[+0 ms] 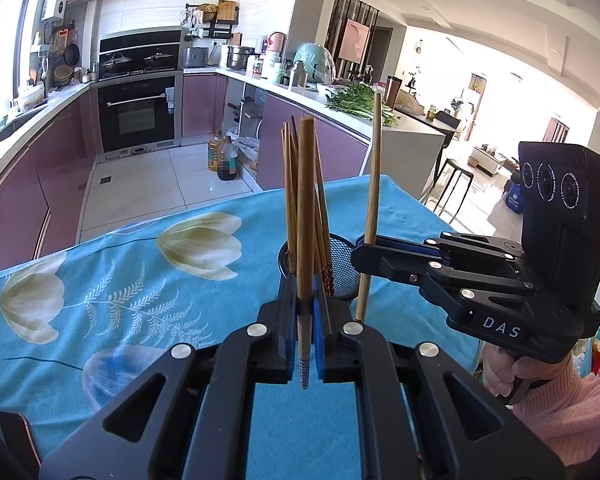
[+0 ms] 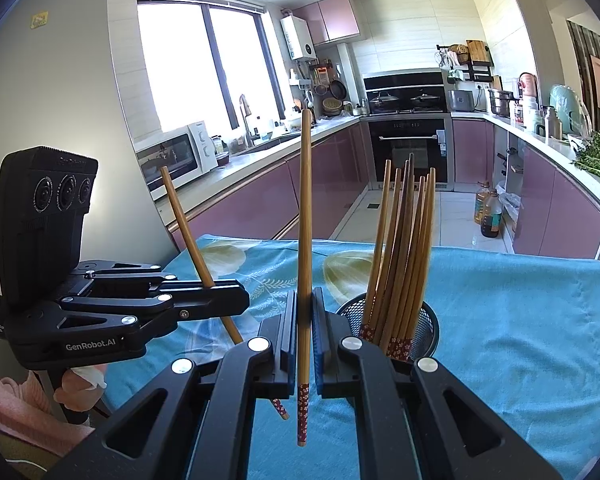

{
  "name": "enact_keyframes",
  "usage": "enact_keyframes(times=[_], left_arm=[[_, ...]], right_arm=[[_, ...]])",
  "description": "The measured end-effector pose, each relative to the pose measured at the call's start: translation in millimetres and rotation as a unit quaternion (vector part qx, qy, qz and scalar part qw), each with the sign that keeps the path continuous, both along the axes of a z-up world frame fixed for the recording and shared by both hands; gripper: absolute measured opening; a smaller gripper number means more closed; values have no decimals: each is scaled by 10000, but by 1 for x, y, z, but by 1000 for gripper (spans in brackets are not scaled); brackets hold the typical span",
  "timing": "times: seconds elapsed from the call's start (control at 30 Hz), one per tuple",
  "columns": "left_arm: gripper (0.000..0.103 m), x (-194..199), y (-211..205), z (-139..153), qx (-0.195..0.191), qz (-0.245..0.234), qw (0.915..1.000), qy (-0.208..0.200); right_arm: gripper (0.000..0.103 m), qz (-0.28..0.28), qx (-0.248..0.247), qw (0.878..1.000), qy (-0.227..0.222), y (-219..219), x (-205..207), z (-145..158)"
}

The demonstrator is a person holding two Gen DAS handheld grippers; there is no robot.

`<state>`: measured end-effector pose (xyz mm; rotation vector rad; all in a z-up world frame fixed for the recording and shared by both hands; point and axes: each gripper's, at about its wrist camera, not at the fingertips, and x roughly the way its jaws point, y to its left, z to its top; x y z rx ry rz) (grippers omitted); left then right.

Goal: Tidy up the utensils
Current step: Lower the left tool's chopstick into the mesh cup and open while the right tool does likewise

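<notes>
Sunlight is filling a kitchen with mauve cabinets (image 2: 332, 184), a built-in oven (image 1: 138, 114) and a white microwave (image 2: 176, 156), while a turquoise floral tablecloth (image 1: 140, 280) is covering the table in front. On that cloth a black mesh holder (image 2: 424, 328) is standing upright, carrying a fanned bundle of wooden chopsticks (image 2: 404, 248) with patterned red tips down inside it. Just beside the holder, the right gripper (image 2: 305, 320) is pinching one chopstick (image 2: 305, 240) upright between its pressed-together jaws, the red patterned tip hanging below them. The left gripper (image 1: 306, 308) is likewise clamping another chopstick (image 1: 305, 208), which is standing nearly vertical in its own view and leaning in the right wrist view. A hand in a pink sleeve (image 1: 560, 404) is gripping each tool's handle.
</notes>
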<state>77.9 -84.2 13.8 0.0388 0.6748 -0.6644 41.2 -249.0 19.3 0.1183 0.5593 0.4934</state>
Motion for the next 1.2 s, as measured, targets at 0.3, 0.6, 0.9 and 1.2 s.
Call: enact_keyframes(times=[0.3, 0.6, 0.9, 1.2], left_arm=[[7, 0, 0, 8, -43, -36, 10000, -67], [7, 1, -1, 13, -73, -78, 9999, -115], [7, 2, -4, 20, -109, -96, 9998, -149], [7, 4, -6, 30, -169, -118, 9995, -229]], right_arm=[[6, -23, 32, 10000, -60, -4, -2, 5], [6, -19, 43, 9999, -93, -5, -1, 8], [6, -20, 68, 9999, -132, -3, 3, 13], [6, -23, 61, 9996, -259, -6, 3, 18]])
